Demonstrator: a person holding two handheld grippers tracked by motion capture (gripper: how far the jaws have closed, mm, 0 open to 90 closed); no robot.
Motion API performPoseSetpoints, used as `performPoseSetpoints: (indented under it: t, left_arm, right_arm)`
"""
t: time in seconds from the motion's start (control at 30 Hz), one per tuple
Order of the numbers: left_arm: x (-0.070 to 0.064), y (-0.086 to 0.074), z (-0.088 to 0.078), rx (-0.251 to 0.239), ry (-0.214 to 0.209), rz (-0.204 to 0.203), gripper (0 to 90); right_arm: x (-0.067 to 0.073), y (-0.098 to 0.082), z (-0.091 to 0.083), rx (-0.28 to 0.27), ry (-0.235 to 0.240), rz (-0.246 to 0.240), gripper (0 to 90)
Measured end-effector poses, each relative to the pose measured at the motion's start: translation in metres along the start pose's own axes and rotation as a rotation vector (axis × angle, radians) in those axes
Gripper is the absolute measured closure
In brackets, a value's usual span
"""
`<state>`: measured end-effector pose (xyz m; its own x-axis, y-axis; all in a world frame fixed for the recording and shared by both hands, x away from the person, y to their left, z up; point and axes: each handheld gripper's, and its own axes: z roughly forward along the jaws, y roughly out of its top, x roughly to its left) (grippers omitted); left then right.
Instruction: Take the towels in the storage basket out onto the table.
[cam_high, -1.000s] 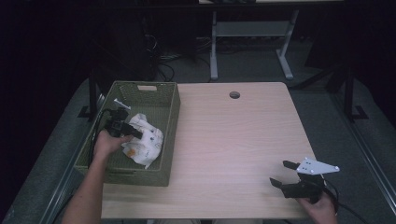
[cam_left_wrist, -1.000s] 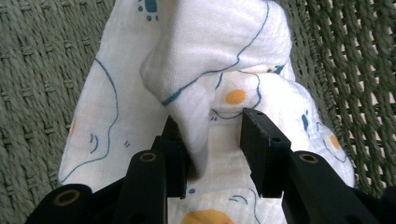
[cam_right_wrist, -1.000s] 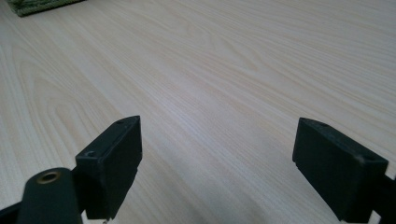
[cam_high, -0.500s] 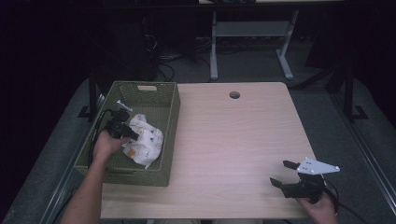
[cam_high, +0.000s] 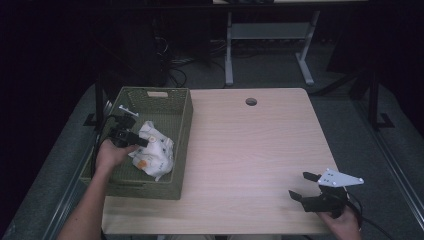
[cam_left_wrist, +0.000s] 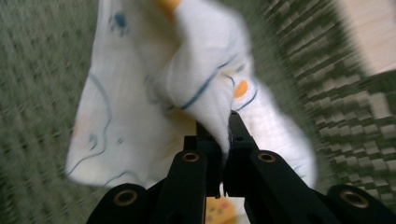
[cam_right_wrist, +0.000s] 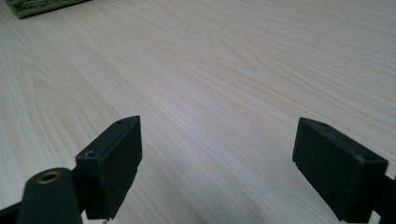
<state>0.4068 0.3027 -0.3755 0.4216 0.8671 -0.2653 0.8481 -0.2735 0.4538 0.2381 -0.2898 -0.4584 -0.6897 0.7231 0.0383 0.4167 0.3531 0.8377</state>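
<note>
The left gripper (cam_left_wrist: 218, 135) has just closed its fingers and pinches a fold of the white printed cloth (cam_high: 154, 149), which lies in the green basket (cam_high: 182, 145) at the table's left edge, likely for lifting out. The right gripper (cam_high: 306, 186) waits near the front right corner, fingers spread, nothing between them

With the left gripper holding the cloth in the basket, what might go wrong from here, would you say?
1. The left gripper pinches only a small fold of the white printed cloth, so it might slip free when lifted.
2. The trailing cloth could drag on the green basket wall and shift it.
</note>
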Motion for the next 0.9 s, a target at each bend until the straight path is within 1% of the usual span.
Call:
performPoseSetpoints:
  t: [0.03,0.07,0.1,0.13,0.17,0.23,0.33,0.4,0.5,0.57,0.6,0.63,0.7,0.73,0.77,0.83,0.87,0.9]
  left_arm:
    - [0.000,0.000,0.000,0.000,0.000,0.000,87.4]
    - [0.000,-0.001,-0.003,-0.016,-0.021,-0.004,87.4]
    - [-0.001,-0.002,-0.006,-0.043,-0.042,-0.016,87.4]
    - [-0.001,-0.002,-0.006,-0.043,-0.042,-0.016,87.4]
    - [0.000,-0.005,-0.011,-0.084,-0.082,-0.031,87.4]
    - [0.000,-0.008,-0.017,-0.126,-0.129,-0.050,87.4]
    - [-0.001,-0.014,-0.024,-0.190,-0.175,-0.074,87.4]
    - [0.000,-0.017,-0.028,-0.215,-0.187,-0.079,87.4]
    - [0.003,-0.025,-0.035,-0.271,-0.227,-0.111,87.4]
    - [0.004,-0.028,-0.038,-0.296,-0.242,-0.117,87.4]
    - [0.004,-0.028,-0.038,-0.296,-0.242,-0.117,87.3]
    - [0.004,-0.031,-0.041,-0.321,-0.259,-0.122,87.3]
    - [0.004,-0.032,-0.042,-0.329,-0.262,-0.120,87.4]
    - [0.004,-0.032,-0.044,-0.336,-0.257,-0.114,87.4]
    - [0.004,-0.033,-0.046,-0.344,-0.271,-0.111,87.3]
    - [0.003,-0.033,-0.048,-0.353,-0.264,-0.103,87.4]
    - [0.003,-0.033,-0.048,-0.353,-0.264,-0.103,87.4]
    - [0.003,-0.033,-0.049,-0.349,-0.264,-0.094,87.4]
  right_arm:
    - [0.000,0.000,0.000,0.000,0.000,0.000,15.3]
    - [0.000,0.000,0.000,-0.001,0.001,-0.001,15.2]
    - [0.000,0.000,0.000,-0.002,0.000,-0.001,15.3]
    - [0.000,0.000,0.000,-0.002,0.000,-0.001,15.3]
    - [0.000,0.000,-0.001,-0.002,-0.001,0.001,15.2]
    - [0.000,0.000,-0.001,-0.003,-0.001,0.001,15.2]
    - [0.000,0.000,0.000,-0.001,-0.001,-0.002,15.3]
    - [0.000,0.000,0.000,-0.001,-0.002,-0.001,15.2]
    - [0.000,0.000,0.000,-0.001,-0.003,0.000,15.2]
    - [0.000,0.000,0.000,-0.002,-0.004,0.002,15.2]
    - [0.000,0.000,0.000,-0.002,-0.004,0.002,15.2]
    - [0.000,0.000,0.000,-0.001,-0.004,0.001,15.2]
    - [0.000,0.000,0.000,-0.001,-0.005,0.001,15.3]
    - [0.001,0.000,0.000,-0.003,-0.005,0.001,15.2]
    - [0.001,0.000,0.000,-0.001,-0.005,0.000,15.3]
    - [0.001,0.000,0.000,-0.004,-0.006,0.001,15.3]
    - [0.001,0.000,0.000,-0.004,-0.006,0.001,15.3]
    - [0.001,0.000,0.000,-0.002,-0.005,0.001,15.3]
